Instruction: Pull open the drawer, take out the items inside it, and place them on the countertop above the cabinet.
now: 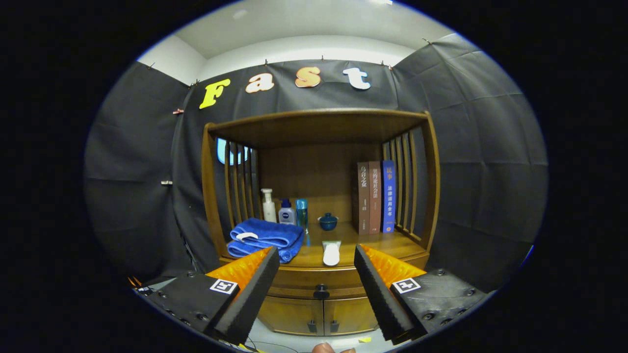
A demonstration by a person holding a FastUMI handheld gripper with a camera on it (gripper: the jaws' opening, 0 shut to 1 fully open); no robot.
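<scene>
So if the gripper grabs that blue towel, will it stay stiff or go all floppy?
Probably floppy: the blue towel is soft folded cloth and would likely sag and unfold when lifted. It looks light and shouldn't roll. The open gripper is short of the cabinet, touching nothing.

The camera rides on the gripper and looks straight forward at the wooden cabinet, from near, about level with its drawer.

Your tool is spread wide, facing the closed drawer; its knob sits between the fingers; white tube on the counter.
</scene>
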